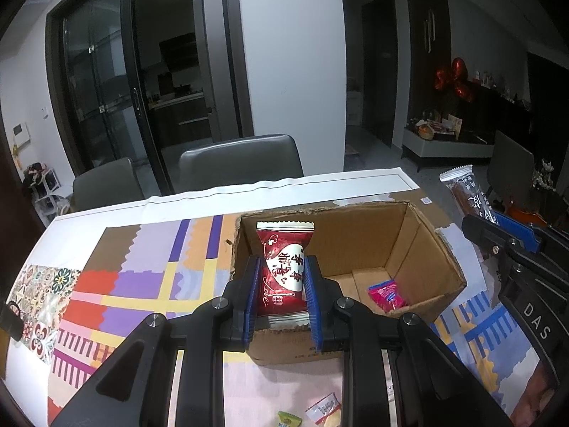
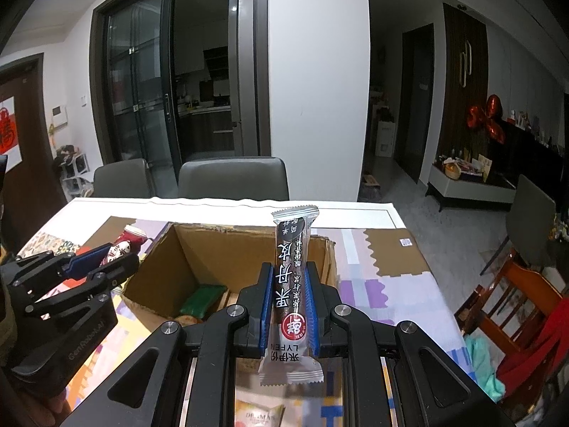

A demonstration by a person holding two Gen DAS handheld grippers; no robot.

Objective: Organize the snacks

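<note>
We have a snack in each hand and the open brown cardboard box [image 1: 409, 245] just ahead of both on the desk [image 1: 106, 210], which is covered with a colourful patterned cloth. The left gripper [image 1: 281, 277] has its jaws closed on a red foil packet with a white heart label [image 1: 284, 270], pinched across its middle and held upright in front of the box's near left corner. The right gripper [image 2: 288, 295] has its jaws closed on a long dark brown snack bar in a clear-ended wrapper [image 2: 291, 277], also upright, in front of the box's near wall.

Inside the box we can see a small pink packet [image 1: 386, 295] on the floor by the right wall, and from the right camera a green packet [image 2: 202, 299] towards the left.

To do the drop well, we should carry each gripper forward until the snack clears the near wall and sits over open floor, then tip down and let go low. The two grippers are close together, so we would release one at a time. The tall bar likely needs laying flat. More small wrapped snacks [image 1: 322, 407] lie on the desk in front of the box, not yet gathered.
</note>
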